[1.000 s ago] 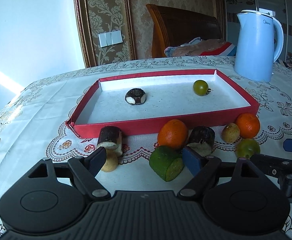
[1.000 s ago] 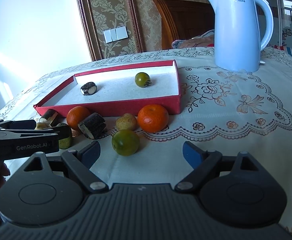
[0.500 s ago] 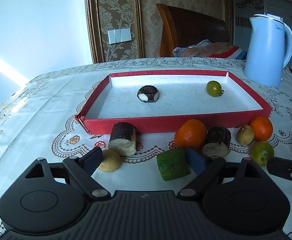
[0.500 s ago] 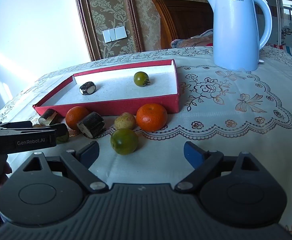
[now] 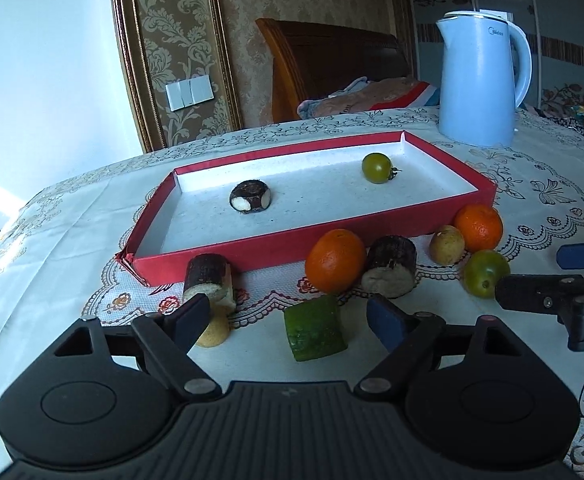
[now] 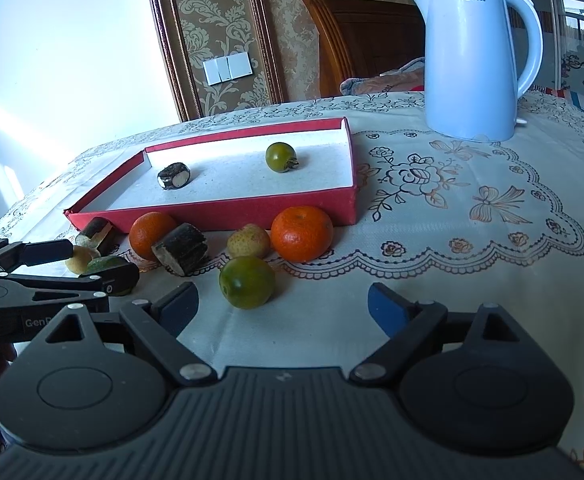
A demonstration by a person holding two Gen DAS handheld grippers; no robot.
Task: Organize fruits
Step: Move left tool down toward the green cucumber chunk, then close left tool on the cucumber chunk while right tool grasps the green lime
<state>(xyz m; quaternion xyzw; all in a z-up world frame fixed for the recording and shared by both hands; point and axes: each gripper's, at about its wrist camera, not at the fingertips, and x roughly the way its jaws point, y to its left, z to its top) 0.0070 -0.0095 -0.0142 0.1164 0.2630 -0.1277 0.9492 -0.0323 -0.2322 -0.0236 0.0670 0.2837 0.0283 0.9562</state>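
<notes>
- Both claws are spread wide and holding nothing. The left gripper [image 5: 288,316] has just been narrowing a touch, with the green cucumber chunk [image 5: 315,333] lying between its blue pads, untouched.
- That chunk sits on the tablecloth [image 6: 451,264] in front of the red tray [image 5: 252,254], cut face toward the camera. It looks firm and waxy-skinned, so I'd pinch it across the rounded sides, not the wet ends.
- The right gripper [image 6: 280,306] hovers open just short of the green tangerine [image 6: 246,282]. Round and smooth, it's likely to roll away if nudged; best squeezed straight across its widest part, gently, since citrus gives.
- Behind it, close to the tray's front wall: two orange tangerines [image 6: 302,233], a small yellowish fruit [image 6: 248,241] and dark-barked sugarcane pieces [image 5: 389,267]. Those look stiff and rough, an easy grip across the bark.
- Already in the tray: one sugarcane slice [image 5: 250,196] and one small green fruit with a stem [image 5: 377,167], well apart.
- By my reckoning most of the sorting is yet to come.
- The blue kettle [image 6: 477,56] stands well clear, beyond the tray.
</notes>
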